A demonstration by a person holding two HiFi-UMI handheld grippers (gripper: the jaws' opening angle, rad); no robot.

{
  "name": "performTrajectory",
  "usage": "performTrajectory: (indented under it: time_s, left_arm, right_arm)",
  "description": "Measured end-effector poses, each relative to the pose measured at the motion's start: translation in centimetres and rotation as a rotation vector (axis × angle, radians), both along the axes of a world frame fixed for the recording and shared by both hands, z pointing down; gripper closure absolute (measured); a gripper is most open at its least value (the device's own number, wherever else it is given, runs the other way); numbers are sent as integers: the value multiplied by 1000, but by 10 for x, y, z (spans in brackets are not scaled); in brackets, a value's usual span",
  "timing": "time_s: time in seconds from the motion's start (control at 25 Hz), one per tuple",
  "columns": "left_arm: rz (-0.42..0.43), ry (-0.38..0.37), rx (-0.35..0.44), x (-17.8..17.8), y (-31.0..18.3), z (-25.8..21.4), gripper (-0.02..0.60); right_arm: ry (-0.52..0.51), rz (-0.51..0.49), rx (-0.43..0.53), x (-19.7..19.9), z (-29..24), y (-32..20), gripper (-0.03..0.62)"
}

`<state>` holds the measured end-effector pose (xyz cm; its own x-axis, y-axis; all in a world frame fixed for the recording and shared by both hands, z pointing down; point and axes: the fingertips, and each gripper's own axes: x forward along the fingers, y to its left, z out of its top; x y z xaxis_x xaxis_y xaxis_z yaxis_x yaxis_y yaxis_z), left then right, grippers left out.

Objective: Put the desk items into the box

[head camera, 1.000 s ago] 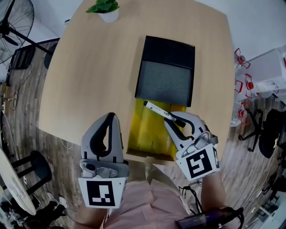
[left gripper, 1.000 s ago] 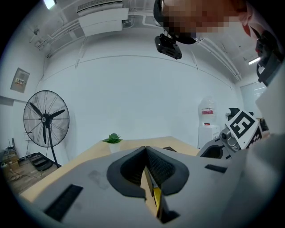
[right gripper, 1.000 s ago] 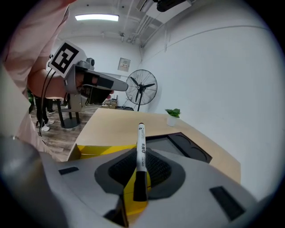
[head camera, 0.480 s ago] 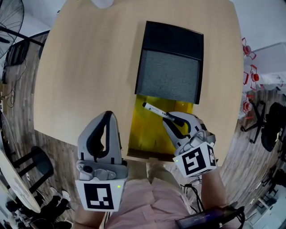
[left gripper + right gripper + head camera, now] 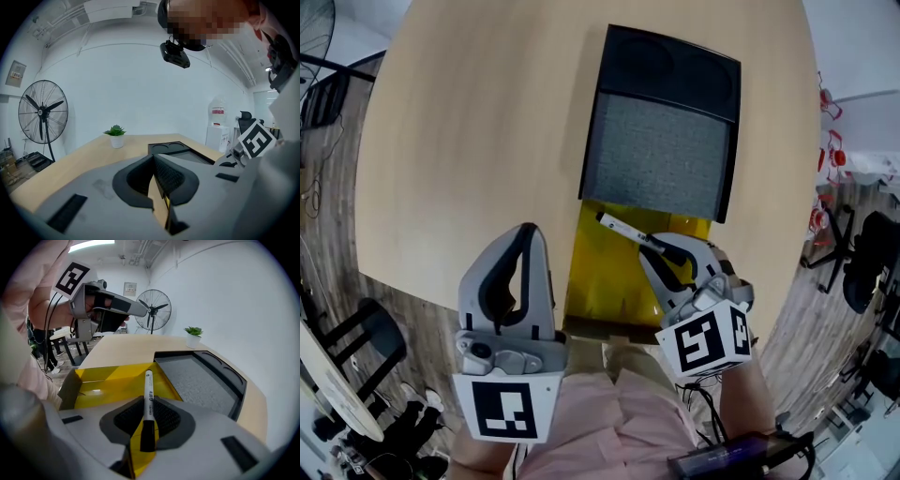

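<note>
My right gripper (image 5: 668, 253) is shut on a white marker pen with a black cap (image 5: 634, 236), and the pen's white end sticks out past the jaws. The pen (image 5: 148, 397) hangs over the far end of an open yellow box (image 5: 598, 281) at the table's near edge. In the right gripper view the box (image 5: 110, 383) lies just ahead of the gripper (image 5: 147, 423). My left gripper (image 5: 525, 236) is held left of the box, shut with nothing in it (image 5: 153, 163).
A black tray with a grey mat (image 5: 661, 155) lies on the wooden table (image 5: 469, 141) right behind the box, and appears as the tray (image 5: 201, 376) in the right gripper view. A small potted plant (image 5: 116, 136) stands farther back. A fan (image 5: 43, 112) and office chairs (image 5: 862, 272) stand on the floor.
The head view has shifted: table and tray sit lower in the frame and the plant has left the top edge. Both grippers and the pen keep their places by the box.
</note>
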<state>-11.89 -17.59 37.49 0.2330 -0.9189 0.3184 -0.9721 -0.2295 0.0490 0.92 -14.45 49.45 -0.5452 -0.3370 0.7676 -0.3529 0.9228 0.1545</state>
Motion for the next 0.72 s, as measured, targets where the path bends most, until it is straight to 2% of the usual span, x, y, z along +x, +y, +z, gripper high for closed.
performTrajectory:
  time_s: [0.12,0.36,0.52,0.72]
  left_arm:
    - [4,-5,2,0,-2,-1,571]
    - [9,-13,20,2,2,-10,571]
    - [10,-13,49,5,4,-20,571]
    - [5,-16,98,7,11,-37,571]
  right_arm:
    - [36,-12,-11,0,5,1,526]
    - [37,-7,-15,-1,5,3,522]
    - [12,6,-16,0,2,3,514]
    - [-35,30,33,2,-20,-2,514]
